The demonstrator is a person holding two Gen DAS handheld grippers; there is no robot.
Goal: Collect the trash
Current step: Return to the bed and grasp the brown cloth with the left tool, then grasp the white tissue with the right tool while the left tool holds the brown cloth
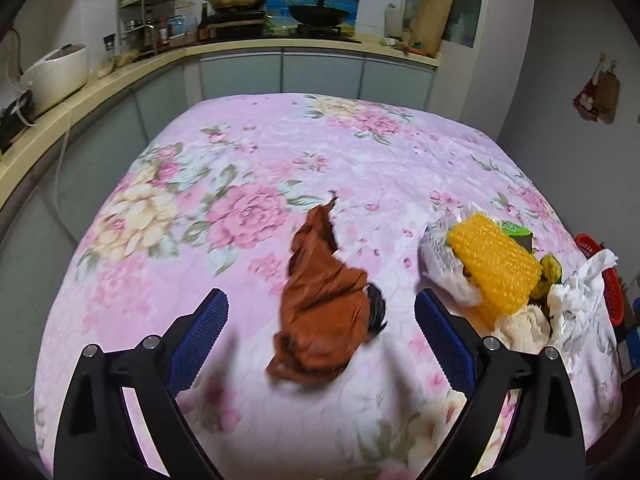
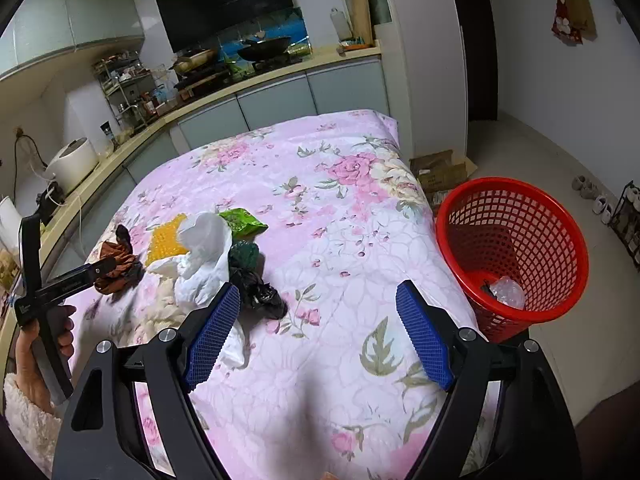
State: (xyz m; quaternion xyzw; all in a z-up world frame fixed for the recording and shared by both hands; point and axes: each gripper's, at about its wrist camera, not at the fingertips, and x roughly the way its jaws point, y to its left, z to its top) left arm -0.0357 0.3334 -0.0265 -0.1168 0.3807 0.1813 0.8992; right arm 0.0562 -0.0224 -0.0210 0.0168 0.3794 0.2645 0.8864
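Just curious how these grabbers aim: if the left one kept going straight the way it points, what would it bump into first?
Most likely the crumpled brown bag, lying between the open left gripper fingers on the floral cloth; depth is hard to judge.

— Where does the trash lie?
— On the table [image 2: 320, 208], heaped toward its left side: a crumpled bag [image 2: 116, 266] leftmost, bubble wrap [image 2: 162, 244] and a plastic bag [image 2: 204, 256] to its right, a snack packet [image 2: 240, 222] behind them.
— And the basket [image 2: 512, 252]?
— On the floor, just beside the table's right edge, with a wrapper [image 2: 506, 292] inside.
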